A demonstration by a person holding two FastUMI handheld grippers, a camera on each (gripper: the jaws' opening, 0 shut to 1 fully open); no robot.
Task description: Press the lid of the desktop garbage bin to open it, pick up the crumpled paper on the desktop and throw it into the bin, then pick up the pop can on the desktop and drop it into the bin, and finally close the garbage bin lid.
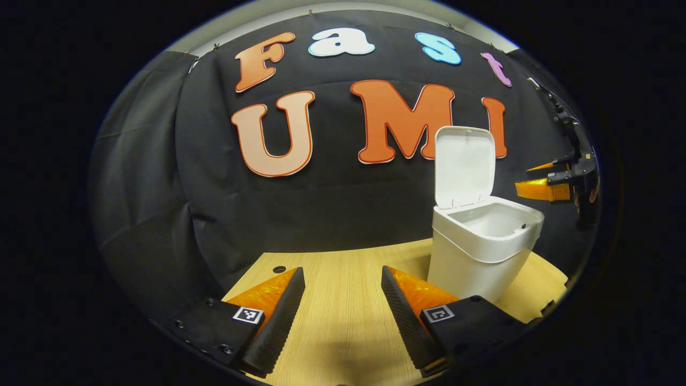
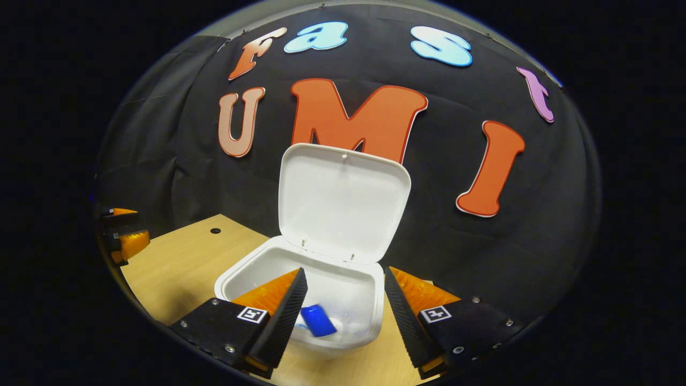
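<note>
A: What sits left of the bin?

B: The left gripper (image 1: 343, 289), low over the desk (image 1: 343, 321), fingers spread with nothing between them.

A: And the bin itself?

B: The bin (image 1: 479, 252) stands on the desk with its lid (image 1: 463, 166) raised upright at the back. Inside, the can (image 2: 317, 320) lies at the bottom.

A: The other tool?

B: The right gripper (image 2: 343, 292) hangs just above the bin's open mouth, fingers apart and empty.
</note>
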